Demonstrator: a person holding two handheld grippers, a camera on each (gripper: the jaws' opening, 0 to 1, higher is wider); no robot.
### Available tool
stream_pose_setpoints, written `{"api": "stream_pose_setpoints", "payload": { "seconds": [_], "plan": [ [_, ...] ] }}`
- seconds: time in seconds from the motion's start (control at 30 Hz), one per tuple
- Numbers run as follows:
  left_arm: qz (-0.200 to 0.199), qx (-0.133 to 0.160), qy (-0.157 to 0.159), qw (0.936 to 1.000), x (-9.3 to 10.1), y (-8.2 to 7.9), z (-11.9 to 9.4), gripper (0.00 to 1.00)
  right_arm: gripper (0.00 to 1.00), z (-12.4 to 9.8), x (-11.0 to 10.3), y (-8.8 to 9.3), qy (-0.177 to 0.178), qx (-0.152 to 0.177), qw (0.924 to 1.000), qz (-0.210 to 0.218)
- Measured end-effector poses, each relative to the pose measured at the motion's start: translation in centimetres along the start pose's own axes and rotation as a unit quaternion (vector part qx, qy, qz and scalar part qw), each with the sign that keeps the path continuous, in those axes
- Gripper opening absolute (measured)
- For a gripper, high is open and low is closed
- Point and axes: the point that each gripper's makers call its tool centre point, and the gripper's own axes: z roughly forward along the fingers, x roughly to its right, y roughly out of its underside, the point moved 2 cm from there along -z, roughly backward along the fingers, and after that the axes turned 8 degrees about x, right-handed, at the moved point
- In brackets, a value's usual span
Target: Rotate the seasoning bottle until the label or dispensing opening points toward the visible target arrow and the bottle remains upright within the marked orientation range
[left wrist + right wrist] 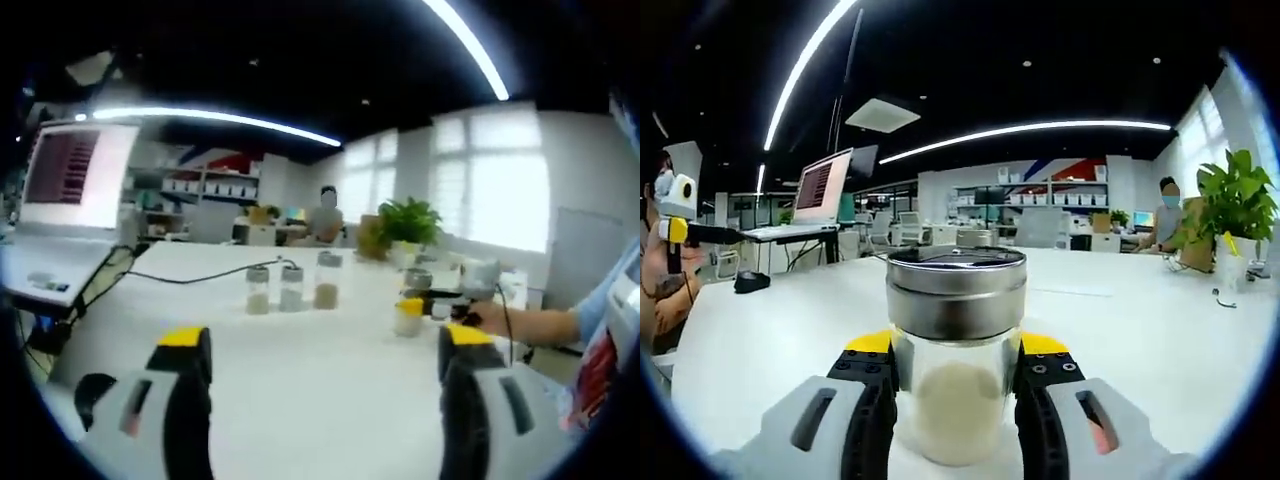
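Note:
My right gripper (956, 348) is shut on a glass seasoning bottle (955, 405) with a steel lid. The bottle holds pale powder and stands upright on the white table (770, 340). In the left gripper view the same bottle (408, 318) shows at the right, with the right gripper (432, 303) on it and a hand behind. Three more steel-capped bottles stand in a row: left (257, 291), middle (291, 288), right (327, 282). My left gripper (325, 345) is open over the near table, holding nothing. It also appears at the far left (676, 212).
A laptop (70, 180) sits on a stand at the left, with a black cable (200, 277) running toward the bottles. A potted plant (406, 224) stands at the table's far end. A person sits in the background (326, 212). A small black object (752, 282) lies near the laptop.

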Motion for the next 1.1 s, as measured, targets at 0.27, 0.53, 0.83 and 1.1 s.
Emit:
{"api": "stream_pose_setpoints", "payload": {
  "seconds": [0.27,0.53,0.83,1.1],
  "plan": [
    [0.0,0.001,-0.004,1.0,-0.2,-0.1,-0.2,1.0,0.45,-0.1,-0.1,1.7,0.004,-0.035,0.9993,-0.01],
    [-0.003,-0.001,0.001,1.0,0.0,-0.1,-0.1,1.0,0.67,-0.5,-0.1,0.8,-0.011,-0.016,0.9996,-0.019],
    [-0.002,0.001,0.003,1.0,0.0,-0.3,-0.2,0.99,0.7,-1.1,0.8,-1.6,-0.055,0.03,0.9979,-0.013],
    [-0.002,0.0,0.005,1.0,-0.1,-0.3,-0.3,0.98,0.91,-0.9,0.1,-1.7,-0.151,0.021,0.9878,-0.034]
  ]
}}
